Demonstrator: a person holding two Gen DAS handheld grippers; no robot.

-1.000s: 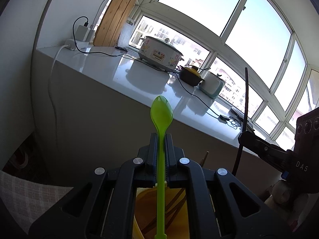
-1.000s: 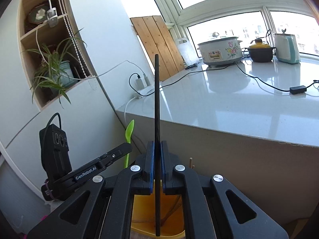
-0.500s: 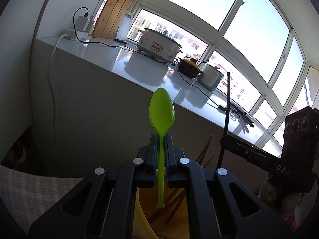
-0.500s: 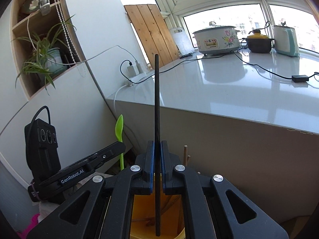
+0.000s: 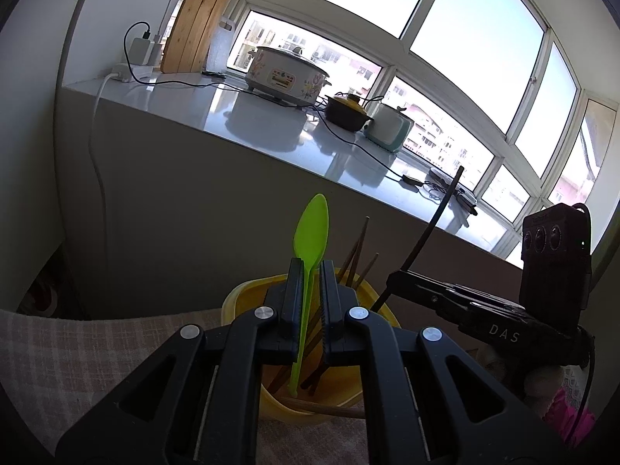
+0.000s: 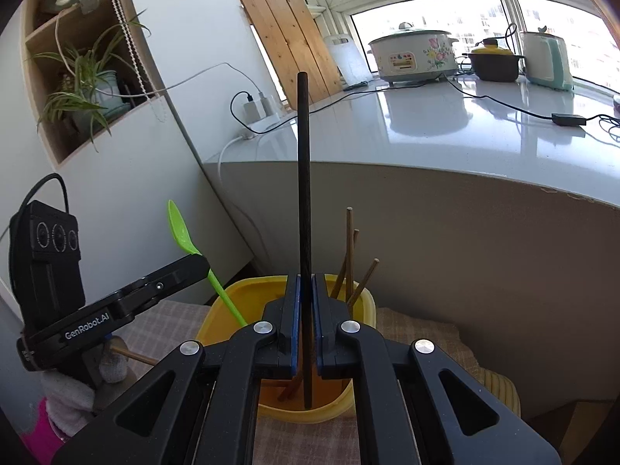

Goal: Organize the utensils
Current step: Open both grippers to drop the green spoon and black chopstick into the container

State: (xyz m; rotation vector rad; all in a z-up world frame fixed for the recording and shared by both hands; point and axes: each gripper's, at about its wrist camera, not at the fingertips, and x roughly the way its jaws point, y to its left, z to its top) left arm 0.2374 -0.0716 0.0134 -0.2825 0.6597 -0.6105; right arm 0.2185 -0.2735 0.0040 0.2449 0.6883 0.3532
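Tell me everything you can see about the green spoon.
The green spoon looks like thin, glossy lime plastic in one piece: an oval bowl on top and a long slim handle. It stands nearly upright, bowl up, between the left gripper fingers, its handle end down inside the yellow container among wooden chopsticks.

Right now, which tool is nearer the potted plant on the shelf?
Left. The left tool, with the green spoon, sits on the potted plant side, below its shelf. The right tool, holding the black chopstick, is farther right, over the yellow tub.
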